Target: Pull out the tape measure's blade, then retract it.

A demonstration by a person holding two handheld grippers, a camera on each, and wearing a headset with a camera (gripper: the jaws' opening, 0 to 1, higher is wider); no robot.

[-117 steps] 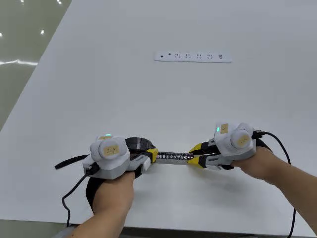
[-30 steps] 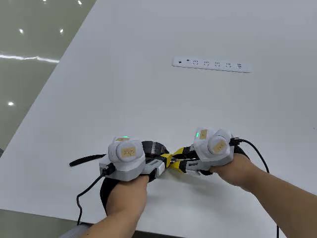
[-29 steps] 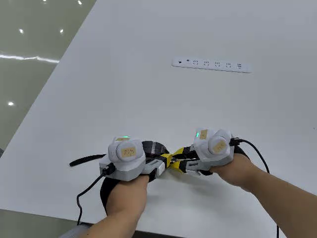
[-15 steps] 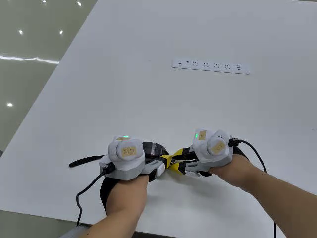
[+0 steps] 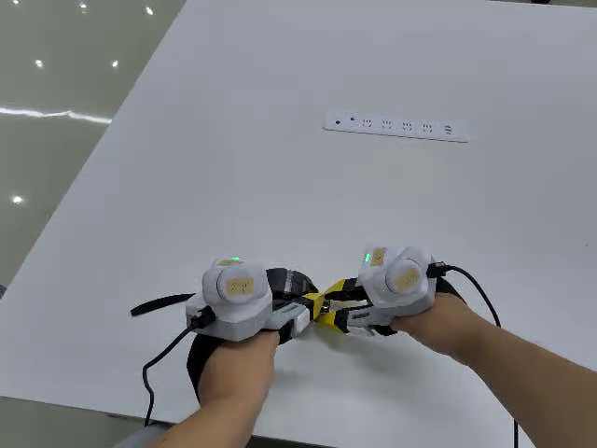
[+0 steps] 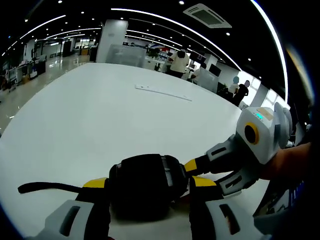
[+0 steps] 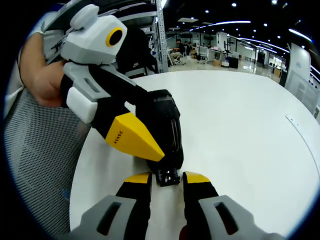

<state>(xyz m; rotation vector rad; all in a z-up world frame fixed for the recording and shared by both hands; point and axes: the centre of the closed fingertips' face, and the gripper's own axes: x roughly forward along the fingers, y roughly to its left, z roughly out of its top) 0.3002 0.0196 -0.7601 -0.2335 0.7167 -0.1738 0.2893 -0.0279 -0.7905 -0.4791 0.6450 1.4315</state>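
Observation:
A black tape measure (image 6: 145, 172) rests on the white table (image 5: 280, 168), and my left gripper (image 6: 148, 186) is shut around its case. In the head view the case (image 5: 285, 279) peeks out past the left gripper (image 5: 297, 308). My right gripper (image 7: 167, 180) is shut on the blade's end hook (image 7: 168, 174), right at the mouth of the case (image 7: 162, 120). Hardly any blade shows between the two. The right gripper (image 5: 329, 304) sits tip to tip with the left one. Its yellow fingertips (image 6: 197, 166) enter the left gripper view from the right.
A white power strip (image 5: 394, 126) lies far back on the table. The tape measure's black strap (image 5: 159, 303) trails to the left. The table's near edge runs just behind the hands, with floor beyond the left edge. People stand far off past the table (image 6: 180, 60).
Since 3.9 s ago the exposed stretch of blade has gone back into the case and the right gripper has closed in leftward on the left one. Over the last second almost nothing moved.

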